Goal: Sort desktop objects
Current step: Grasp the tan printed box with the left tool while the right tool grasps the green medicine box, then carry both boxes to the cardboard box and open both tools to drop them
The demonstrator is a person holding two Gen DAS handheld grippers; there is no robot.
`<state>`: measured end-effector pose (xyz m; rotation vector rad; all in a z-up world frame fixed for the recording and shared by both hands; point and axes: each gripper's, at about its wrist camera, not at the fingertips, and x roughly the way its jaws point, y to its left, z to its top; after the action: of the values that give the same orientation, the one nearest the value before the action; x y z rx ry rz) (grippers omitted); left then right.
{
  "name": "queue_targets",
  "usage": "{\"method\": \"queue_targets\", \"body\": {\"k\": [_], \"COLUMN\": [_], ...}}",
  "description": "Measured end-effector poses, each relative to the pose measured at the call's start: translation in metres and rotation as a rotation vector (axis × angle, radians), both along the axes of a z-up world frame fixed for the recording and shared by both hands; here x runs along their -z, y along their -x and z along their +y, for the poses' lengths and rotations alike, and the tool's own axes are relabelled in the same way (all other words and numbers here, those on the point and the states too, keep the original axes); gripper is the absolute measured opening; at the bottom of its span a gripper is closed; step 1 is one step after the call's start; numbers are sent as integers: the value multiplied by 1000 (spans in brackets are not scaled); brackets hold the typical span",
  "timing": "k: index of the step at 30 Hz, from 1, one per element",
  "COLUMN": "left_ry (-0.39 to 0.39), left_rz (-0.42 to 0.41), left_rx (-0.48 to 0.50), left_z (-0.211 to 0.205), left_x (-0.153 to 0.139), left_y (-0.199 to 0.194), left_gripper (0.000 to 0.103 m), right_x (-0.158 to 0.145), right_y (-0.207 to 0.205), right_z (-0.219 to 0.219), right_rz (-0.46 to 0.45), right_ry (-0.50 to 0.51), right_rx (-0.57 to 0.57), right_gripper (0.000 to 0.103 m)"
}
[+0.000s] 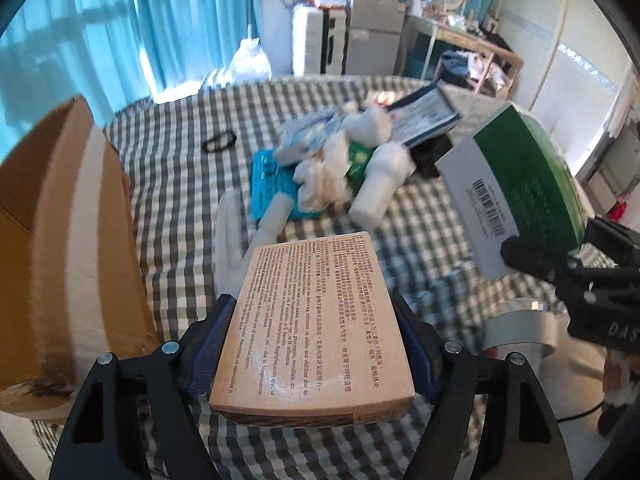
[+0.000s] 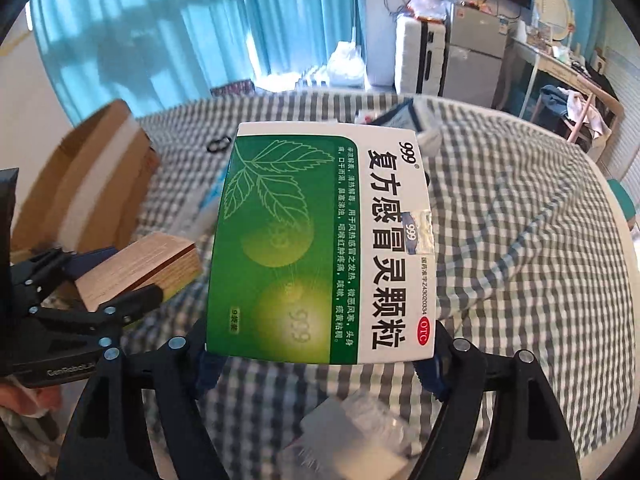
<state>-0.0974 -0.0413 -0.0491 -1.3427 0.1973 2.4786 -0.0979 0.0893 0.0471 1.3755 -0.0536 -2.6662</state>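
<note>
Hand-held gripper around tan box

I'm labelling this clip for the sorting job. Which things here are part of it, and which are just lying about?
Part of the job:
left gripper holding the tan medicine box
right gripper holding the green medicine box
cardboard box
pile of white bottles and packets on the checked cloth

Lying about:
suitcase
blue curtains
</note>
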Motion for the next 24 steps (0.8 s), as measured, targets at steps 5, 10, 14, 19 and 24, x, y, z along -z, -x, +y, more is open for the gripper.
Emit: {"method": "queue_targets", "body": {"k": [5, 10, 14, 19, 24], "left_ry": [-16, -27, -21, -58, -73], "left_rz": [82, 146, 204, 279, 333], "left_rx": [8, -13, -40, -71, -159], "left_z": [6, 15, 9, -23, -59], "left_x": [-39, -76, -113, -153, -177], "left_y": [-18, -34, -48, -65, -69], "left_gripper": [78, 78, 78, 78, 78], "right_x": [-28, -65, -101, -149, -192], "right_y": [-22, -46, -68, -92, -113], "right_z": [-16, -39, -58, -70, -77], "right_rz": [46, 105, 184, 258, 323], "right_ry": [9, 55, 80, 124, 186], "right_rx": [-17, -57, -108, -172, -227], "right_gripper": [77, 76, 77, 77, 77]}}
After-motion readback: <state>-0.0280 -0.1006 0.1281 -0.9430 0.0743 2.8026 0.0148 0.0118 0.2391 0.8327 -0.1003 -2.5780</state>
